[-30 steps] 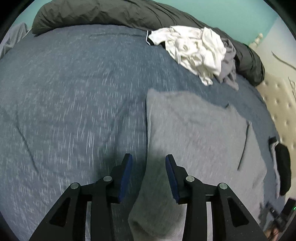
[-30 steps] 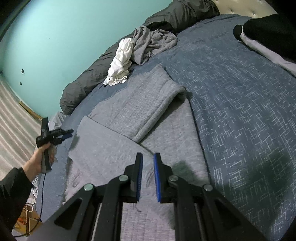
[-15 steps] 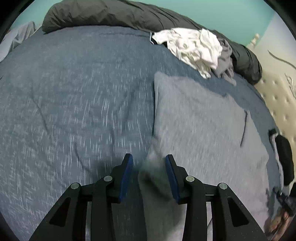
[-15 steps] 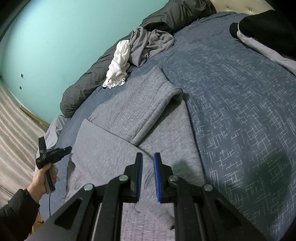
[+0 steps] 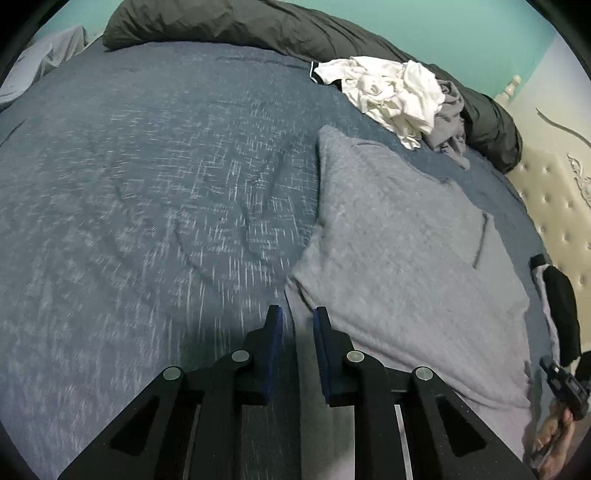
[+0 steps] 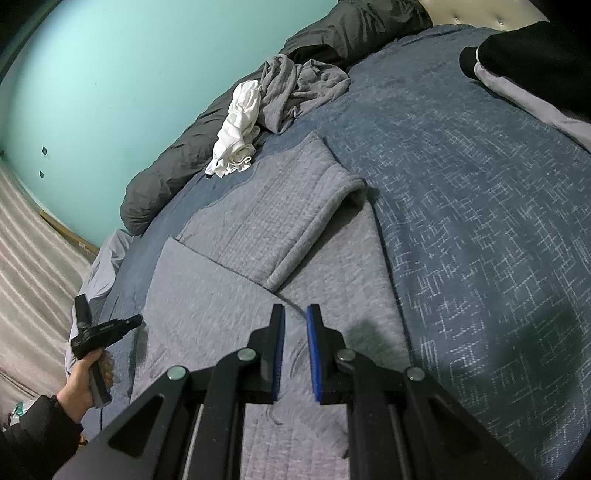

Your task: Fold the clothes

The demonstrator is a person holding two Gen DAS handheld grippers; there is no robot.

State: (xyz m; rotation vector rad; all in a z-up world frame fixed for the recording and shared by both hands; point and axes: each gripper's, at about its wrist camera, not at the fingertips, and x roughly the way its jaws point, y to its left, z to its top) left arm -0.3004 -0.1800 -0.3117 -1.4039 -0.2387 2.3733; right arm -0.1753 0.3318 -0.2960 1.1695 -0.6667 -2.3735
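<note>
Grey quilted sweatshirt point(image 5: 406, 251) is lying flat on blue bed point(image 5: 147, 184), long axis running away from left tool point(image 5: 297, 326); its jaws, just narrowing, are straddling the near hem corner. Right tool point(image 6: 295, 325), nearly closed and empty, is hovering over the sweatshirt's near part.

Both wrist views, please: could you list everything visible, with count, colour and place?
Pale grey quilted sweatshirt: one, grey, spread mid-bed, part folded over.
Flecked bedspread: one, blue-grey, covering the bed.
Bunched duvet: one, dark grey, along the wall.
Crumpled white garment: one, white, by the duvet.
Crumpled grey garment: one, grey, touching the white one.
Tufted headboard: one, cream, bed's end.
Wall: one, turquoise, behind the duvet.
Left gripper: one, black, blue pads, jaws just closing, sweatshirt's edge between them.
Right gripper: one, same colours, over the sweatshirt.
Left hand: one, black sleeve, holding the left gripper.
</note>
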